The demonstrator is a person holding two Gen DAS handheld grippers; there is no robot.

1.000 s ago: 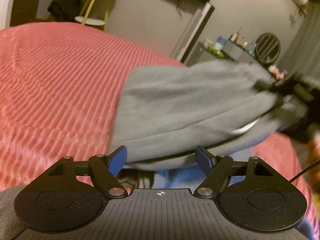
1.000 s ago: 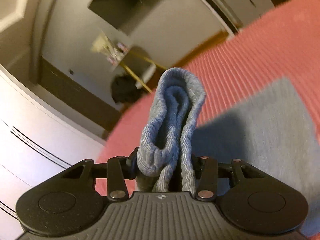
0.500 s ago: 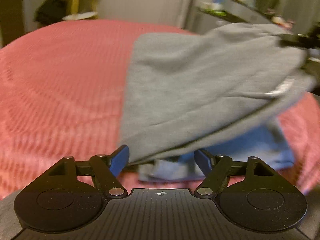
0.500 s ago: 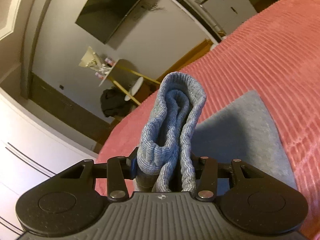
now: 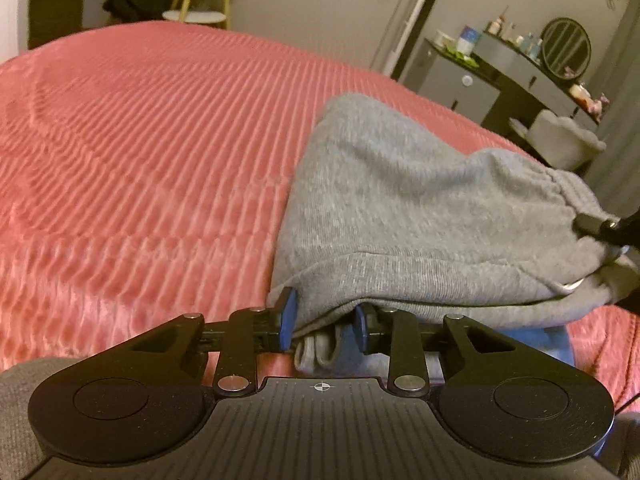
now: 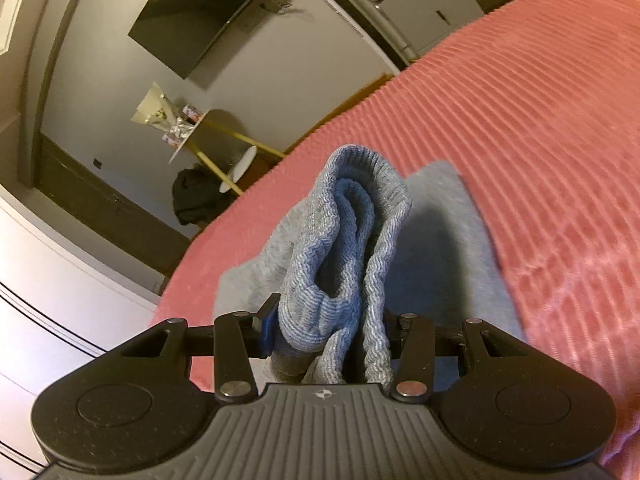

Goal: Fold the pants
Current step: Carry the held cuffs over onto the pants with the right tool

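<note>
Grey sweatpants (image 5: pixel 420 208) lie partly folded on a pink ribbed bedspread (image 5: pixel 140 152). My left gripper (image 5: pixel 323 320) is shut on the near edge of the pants, with layers of cloth bunched between its blue pads. My right gripper (image 6: pixel 332 332) is shut on the ribbed waistband (image 6: pixel 356 216), which stands up bunched between its fingers. The rest of the pants (image 6: pixel 444 248) lies flat on the bed beyond it. In the left wrist view the right gripper's finger (image 5: pixel 600 226) shows at the far right edge, pinching the pants.
A blue garment (image 5: pixel 532 340) lies under the pants. A dark dresser (image 5: pixel 500 76) with bottles and a round mirror stands past the bed. A small side table with gold legs (image 6: pixel 216 136), dark clothes (image 6: pixel 196 196) and a wall TV (image 6: pixel 204 20) are at the far side.
My left gripper has closed from open onto the pants edge. The lifted pants have come down lower and flatter onto the bed. My right gripper keeps its grip on the waistband.
</note>
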